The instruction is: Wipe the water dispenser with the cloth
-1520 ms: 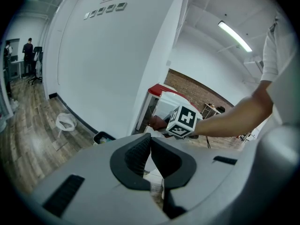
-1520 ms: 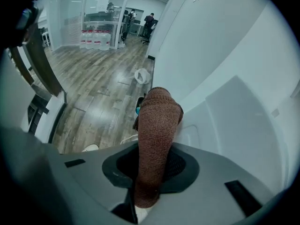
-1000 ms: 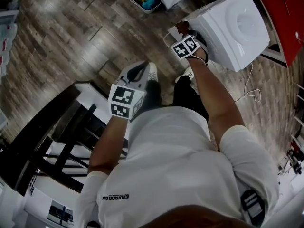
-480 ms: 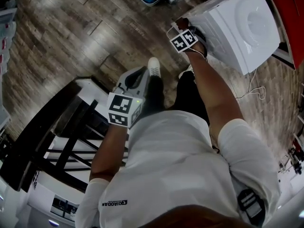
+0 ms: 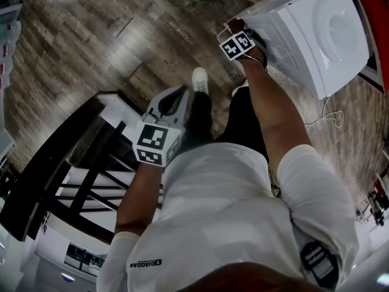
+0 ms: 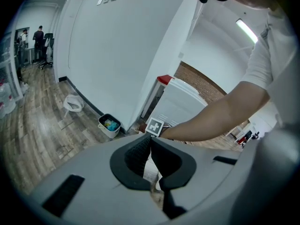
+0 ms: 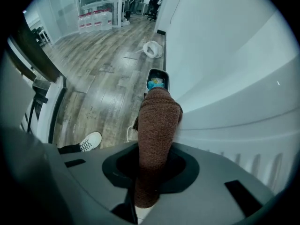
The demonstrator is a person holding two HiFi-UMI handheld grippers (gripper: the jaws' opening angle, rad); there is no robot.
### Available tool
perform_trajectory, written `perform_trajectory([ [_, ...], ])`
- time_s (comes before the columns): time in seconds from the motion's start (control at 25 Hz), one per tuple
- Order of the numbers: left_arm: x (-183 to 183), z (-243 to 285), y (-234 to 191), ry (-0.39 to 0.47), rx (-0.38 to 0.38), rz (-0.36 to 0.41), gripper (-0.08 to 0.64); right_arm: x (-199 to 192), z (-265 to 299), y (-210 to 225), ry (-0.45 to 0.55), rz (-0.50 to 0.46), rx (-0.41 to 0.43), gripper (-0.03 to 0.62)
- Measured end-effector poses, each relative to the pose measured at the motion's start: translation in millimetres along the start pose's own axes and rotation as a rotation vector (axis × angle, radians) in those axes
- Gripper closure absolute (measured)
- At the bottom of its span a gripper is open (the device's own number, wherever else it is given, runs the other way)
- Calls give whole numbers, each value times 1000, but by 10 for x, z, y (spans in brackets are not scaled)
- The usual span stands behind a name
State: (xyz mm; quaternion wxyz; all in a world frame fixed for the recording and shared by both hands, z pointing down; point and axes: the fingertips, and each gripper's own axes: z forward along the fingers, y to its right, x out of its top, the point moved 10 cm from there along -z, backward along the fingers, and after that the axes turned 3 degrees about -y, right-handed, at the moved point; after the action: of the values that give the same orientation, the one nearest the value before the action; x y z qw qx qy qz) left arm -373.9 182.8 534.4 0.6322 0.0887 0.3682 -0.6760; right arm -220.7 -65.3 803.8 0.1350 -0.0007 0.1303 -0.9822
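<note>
Brown knitted cloth [image 7: 157, 125] stands bunched up between the jaws of the right gripper [image 7: 154, 165], which are closed tight on its lower end. The rest rises past the jaw tips as a thick roll, its upper end pressed to the white side wall of the water dispenser [image 7: 243, 116]. From the head view that right gripper [image 5: 234, 35] is stretched out on a straight arm to the near corner of the water dispenser [image 5: 316, 35], a boxy white cabinet with a round recess in its top, standing on the wood-plank floor [image 5: 91, 41]. The left gripper [image 5: 173, 99] hangs back by the person's hip, well apart from the cabinet and pointed down at the floor; in its own view the left gripper [image 6: 150, 142] shows its two black ribbed pads meeting at the tips with nothing held between them. Past the cloth, along the base of the wall, sits a small bin [image 7: 157, 81] with blue and yellow scraps inside, and farther on a crumpled white bag [image 7: 152, 48] lies on the planks. One white sneaker [image 7: 89, 142] shows low at the left of the right gripper view — the person's own foot, planted near the dispenser.
</note>
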Motion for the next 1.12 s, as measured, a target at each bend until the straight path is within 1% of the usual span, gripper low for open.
perform_trajectory([
  [0.16,-24,-3,-10,9,1,4,559,41,3,-28,-8,-32,7,520],
  [0.4,93,48,57,32,-28,19,560,-24,-303,-18,44,-5,20,520],
  [0.52,182,45,78,43,-44,40,560,-115,-548,-86,80,18,60,520],
  [0.64,269,13,87,53,-50,58,560,-272,-852,-280,119,-17,115,520],
  [0.72,339,-27,112,63,-62,81,560,-413,-1109,-391,157,-12,144,520],
  [0.8,426,-75,143,75,-80,111,560,-569,-1382,-433,197,56,164,520],
  [0.96,585,-127,212,93,-121,171,559,-836,-1979,-372,311,274,205,520],
  [1.04,636,-124,282,90,-150,199,560,-974,-2307,-307,395,367,225,520],
  [1.12,675,-97,369,78,-183,230,560,-1106,-2648,-232,502,450,263,520],
])
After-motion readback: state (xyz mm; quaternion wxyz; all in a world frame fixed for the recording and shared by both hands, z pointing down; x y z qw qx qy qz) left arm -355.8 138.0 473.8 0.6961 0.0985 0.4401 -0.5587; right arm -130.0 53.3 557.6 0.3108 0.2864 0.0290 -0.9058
